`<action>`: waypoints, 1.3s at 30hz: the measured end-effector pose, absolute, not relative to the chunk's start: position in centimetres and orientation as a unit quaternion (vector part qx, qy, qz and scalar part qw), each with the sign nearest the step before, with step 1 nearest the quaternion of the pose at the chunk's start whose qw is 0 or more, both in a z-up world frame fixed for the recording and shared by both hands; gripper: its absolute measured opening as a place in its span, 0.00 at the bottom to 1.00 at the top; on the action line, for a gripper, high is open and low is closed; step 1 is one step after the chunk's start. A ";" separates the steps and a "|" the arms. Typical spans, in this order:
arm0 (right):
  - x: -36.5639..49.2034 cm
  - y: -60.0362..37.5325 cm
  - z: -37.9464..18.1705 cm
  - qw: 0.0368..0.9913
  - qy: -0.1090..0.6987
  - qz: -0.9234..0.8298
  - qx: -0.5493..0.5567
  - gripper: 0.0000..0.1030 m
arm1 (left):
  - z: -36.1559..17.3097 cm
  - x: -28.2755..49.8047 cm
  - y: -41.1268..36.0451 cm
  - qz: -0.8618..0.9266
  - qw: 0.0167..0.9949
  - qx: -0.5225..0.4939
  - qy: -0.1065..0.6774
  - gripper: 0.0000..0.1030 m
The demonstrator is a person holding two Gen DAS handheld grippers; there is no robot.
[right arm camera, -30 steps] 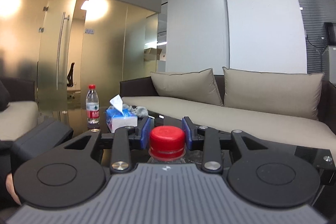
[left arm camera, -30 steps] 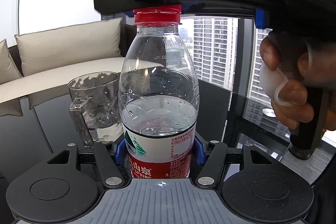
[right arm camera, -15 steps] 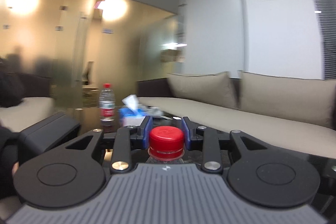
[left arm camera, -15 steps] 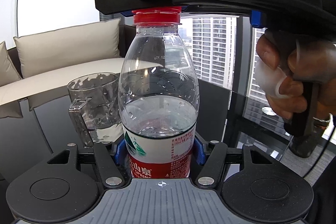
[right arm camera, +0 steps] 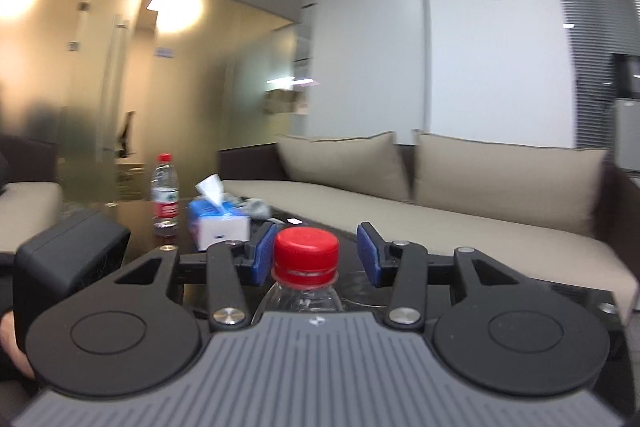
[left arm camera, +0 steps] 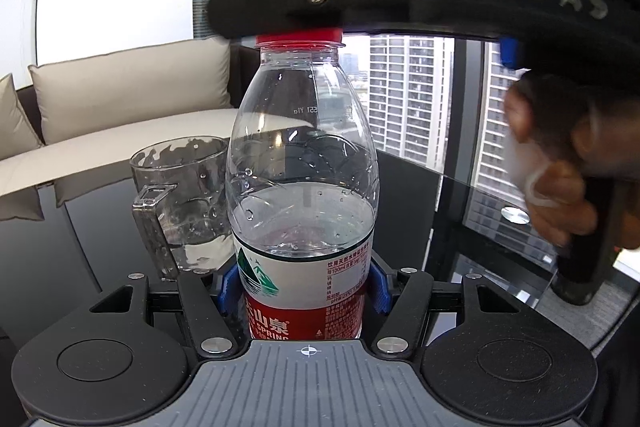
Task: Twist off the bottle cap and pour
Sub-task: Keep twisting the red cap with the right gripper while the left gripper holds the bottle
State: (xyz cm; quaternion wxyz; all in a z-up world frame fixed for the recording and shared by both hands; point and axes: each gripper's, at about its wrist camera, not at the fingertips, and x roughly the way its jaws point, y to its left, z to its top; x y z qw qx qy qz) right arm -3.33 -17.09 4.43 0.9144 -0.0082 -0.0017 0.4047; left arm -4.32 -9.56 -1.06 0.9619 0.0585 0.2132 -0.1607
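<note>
Red cap (right arm camera: 306, 255) between opening right tool (right arm camera: 316, 254) pads, untouched.

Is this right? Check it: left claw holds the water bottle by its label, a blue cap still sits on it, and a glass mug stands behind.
One thing is wrong: the cap is red, not blue, as the right wrist view shows. The left claw does hold the water bottle by its label, and the glass mug stands behind.

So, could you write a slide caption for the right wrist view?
Right hand-held gripper opening around the bottle's red cap, pads clear of it.
</note>
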 end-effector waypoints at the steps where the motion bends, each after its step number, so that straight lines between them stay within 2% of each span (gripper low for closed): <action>1: -3.6 -16.9 4.6 0.918 0.005 0.397 -0.007 0.45 | -1.1 -4.3 -9.6 -0.160 0.962 0.059 0.213 0.55; 9: -4.4 -16.1 4.7 0.931 0.017 0.364 0.006 0.43 | -1.1 -3.7 -9.8 -0.160 0.962 0.059 0.214 0.55; 12: -4.3 -15.9 4.6 0.931 0.027 0.363 0.019 0.37 | -1.2 -3.4 -9.9 -0.160 0.962 0.060 0.214 0.55; 13: -4.2 -15.9 4.6 0.931 0.030 0.364 0.022 0.32 | -1.2 -3.4 -9.9 -0.160 0.962 0.059 0.214 0.55; 28: -3.8 -16.4 3.9 0.912 0.000 0.410 -0.019 0.30 | -1.2 -3.5 -10.1 -0.161 0.962 0.062 0.213 0.55; 39: 1.1 -20.1 3.5 0.836 -0.002 0.548 0.027 0.31 | -1.3 -3.9 -10.1 -0.166 0.961 0.066 0.211 0.55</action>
